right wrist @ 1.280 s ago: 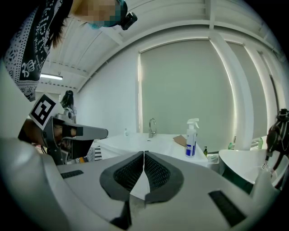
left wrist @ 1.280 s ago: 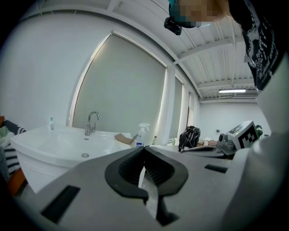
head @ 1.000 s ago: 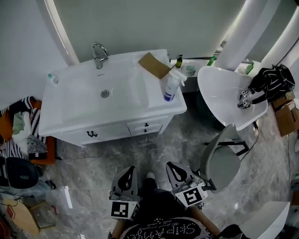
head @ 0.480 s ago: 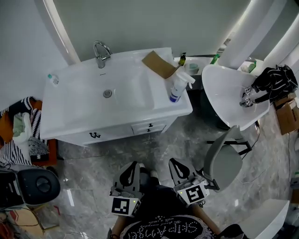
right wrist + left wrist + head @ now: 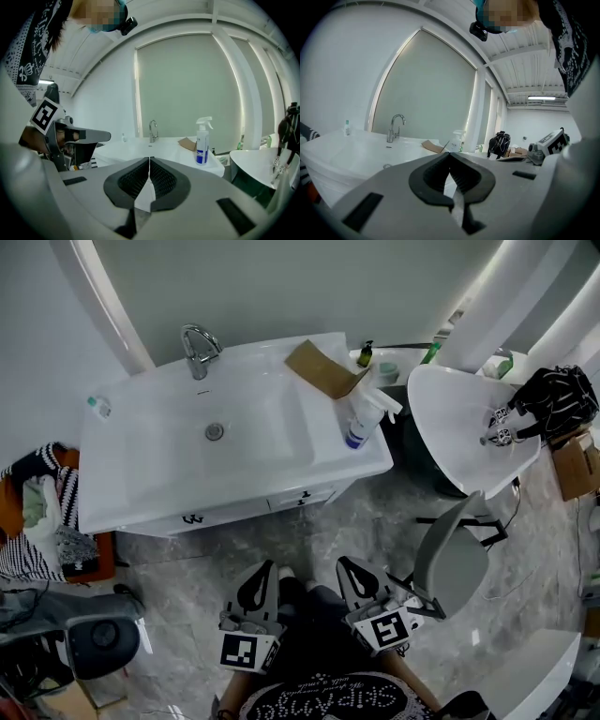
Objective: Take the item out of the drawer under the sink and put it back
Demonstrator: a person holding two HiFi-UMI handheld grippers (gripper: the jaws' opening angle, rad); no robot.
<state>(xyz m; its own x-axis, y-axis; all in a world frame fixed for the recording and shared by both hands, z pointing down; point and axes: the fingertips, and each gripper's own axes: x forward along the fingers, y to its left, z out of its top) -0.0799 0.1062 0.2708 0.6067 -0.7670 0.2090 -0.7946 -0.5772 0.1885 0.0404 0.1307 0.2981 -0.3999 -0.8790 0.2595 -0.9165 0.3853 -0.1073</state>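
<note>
Here, the left claw (image 5: 450, 154) and right claw (image 5: 149, 160) are both seen pressed shut, empty, held apart from the vanity's closed drawer (image 5: 305, 495).

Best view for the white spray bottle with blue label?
Right gripper view: the white spray bottle with blue label stands side-on, whole, with trigger and label clear. Head view foreshortens it from above; left gripper view shows it small and pale.
</note>
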